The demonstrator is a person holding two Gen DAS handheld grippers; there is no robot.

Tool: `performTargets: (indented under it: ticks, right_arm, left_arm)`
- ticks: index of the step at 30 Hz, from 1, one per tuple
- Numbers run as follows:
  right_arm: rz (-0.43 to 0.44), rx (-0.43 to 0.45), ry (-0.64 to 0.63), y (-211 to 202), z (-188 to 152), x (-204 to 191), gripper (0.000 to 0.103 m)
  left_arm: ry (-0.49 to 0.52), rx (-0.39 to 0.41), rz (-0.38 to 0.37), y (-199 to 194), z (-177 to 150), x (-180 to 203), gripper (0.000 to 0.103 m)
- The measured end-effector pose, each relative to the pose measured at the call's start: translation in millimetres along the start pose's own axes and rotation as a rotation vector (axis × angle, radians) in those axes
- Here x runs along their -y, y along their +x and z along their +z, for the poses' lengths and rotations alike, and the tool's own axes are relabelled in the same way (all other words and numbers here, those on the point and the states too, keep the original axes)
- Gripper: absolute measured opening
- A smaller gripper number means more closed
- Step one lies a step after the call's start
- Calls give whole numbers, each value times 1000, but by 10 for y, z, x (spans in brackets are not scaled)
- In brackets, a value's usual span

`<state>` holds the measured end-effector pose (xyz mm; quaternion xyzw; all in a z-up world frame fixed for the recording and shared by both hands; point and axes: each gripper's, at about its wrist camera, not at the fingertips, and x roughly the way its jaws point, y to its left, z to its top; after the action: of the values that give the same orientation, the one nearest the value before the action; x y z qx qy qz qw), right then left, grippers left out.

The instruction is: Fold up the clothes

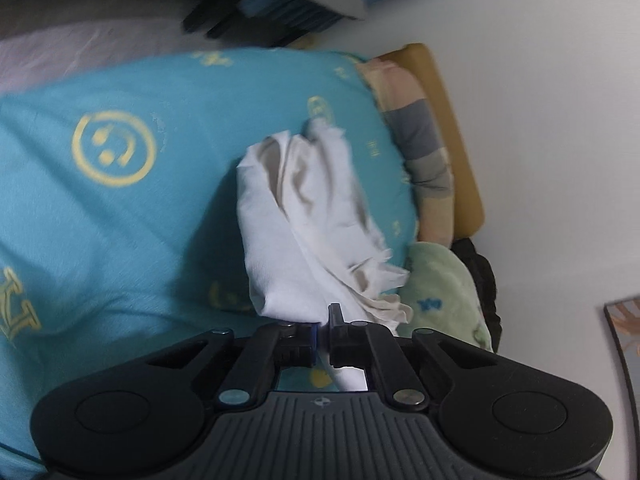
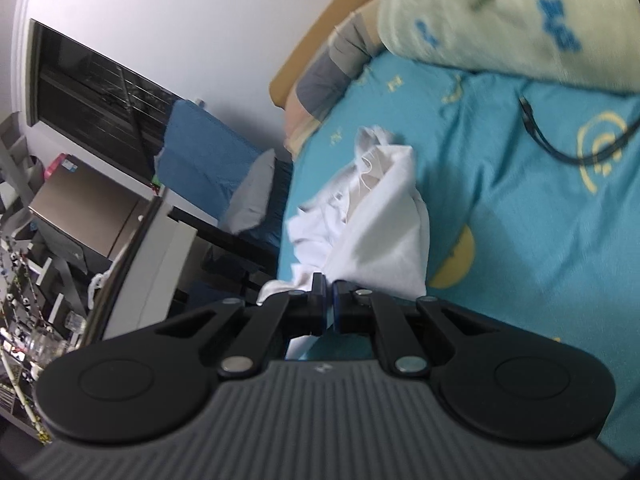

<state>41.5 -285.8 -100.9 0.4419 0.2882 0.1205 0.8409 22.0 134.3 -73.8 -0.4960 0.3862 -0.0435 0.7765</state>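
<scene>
I have my left gripper (image 1: 323,326) closed tight on a pinch of the white garment (image 1: 304,216), and my right gripper (image 2: 329,294) is clamped shut on another part of the same cloth (image 2: 376,224). From each gripper the fabric hangs forward and down in a bunched, creased mass toward the bed (image 1: 120,208), with its turquoise printed cover; whether the far end rests on the cover or hangs just clear of it I cannot tell through the blur. A pale green pillow (image 1: 444,292) lies just to the right of my left gripper's hold, and a black cable (image 2: 560,140) lies on the cover off to the right of my right gripper.

I judge this the opening step: garment picked up at two points, nothing folded yet. Next I would need to draw my grippers apart to spread the cloth, then lay it flat on the bed clear of pillow and cable.
</scene>
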Motion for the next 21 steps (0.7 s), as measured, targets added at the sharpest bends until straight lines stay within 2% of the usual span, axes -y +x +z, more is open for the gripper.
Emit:
performTargets:
  ticks: [5,10,15,18,21]
  right_arm:
    - [16,31,-51,-306,96,-395,6]
    - [23,57,-95,-767,-17,-646,6]
    - [23,59,-109,-1315,-363,-645,6]
    - [28,59,-100,-1612,-568,-567,6]
    - [10,55,-76,-1695,-618,-506,6]
  left_arm:
    - [98,24,-21,-522,-98,358,4]
    - [137,7,-15,-938,-400,442,4]
    - [168,-10,5,-1397,-767,351,5]
    - [194,-22,33,-1484,-920,319,5]
    - [218,-31,61,-1524,-1031,306,5]
